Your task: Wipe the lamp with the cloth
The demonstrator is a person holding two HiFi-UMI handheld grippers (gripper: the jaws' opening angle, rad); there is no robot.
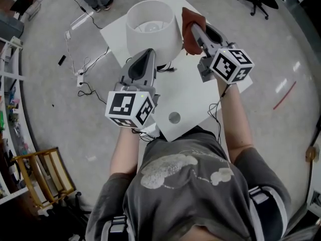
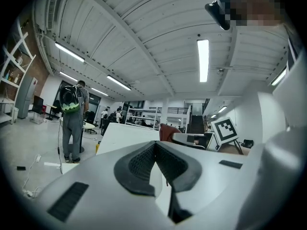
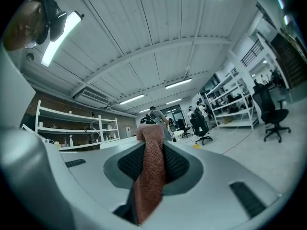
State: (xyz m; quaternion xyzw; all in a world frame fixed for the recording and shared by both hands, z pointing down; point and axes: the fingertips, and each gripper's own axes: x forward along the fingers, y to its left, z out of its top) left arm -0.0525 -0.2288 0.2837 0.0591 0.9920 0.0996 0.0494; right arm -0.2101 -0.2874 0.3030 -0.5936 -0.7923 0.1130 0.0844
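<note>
Cloth (image 3: 150, 176), rust-brown: clamped between the closed jaws of the right gripper (image 1: 195, 33), protruding past their tips. Lamp (image 1: 150, 26), white shade, on white table (image 1: 190, 94): just left of that gripper, directly ahead of the left gripper (image 1: 149, 54), jaws pressed together, empty.

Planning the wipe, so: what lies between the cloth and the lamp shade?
Nothing. In the head view the cloth, held in the right tongs, hangs right beside the lamp shade, no object between; contact unclear.
</note>
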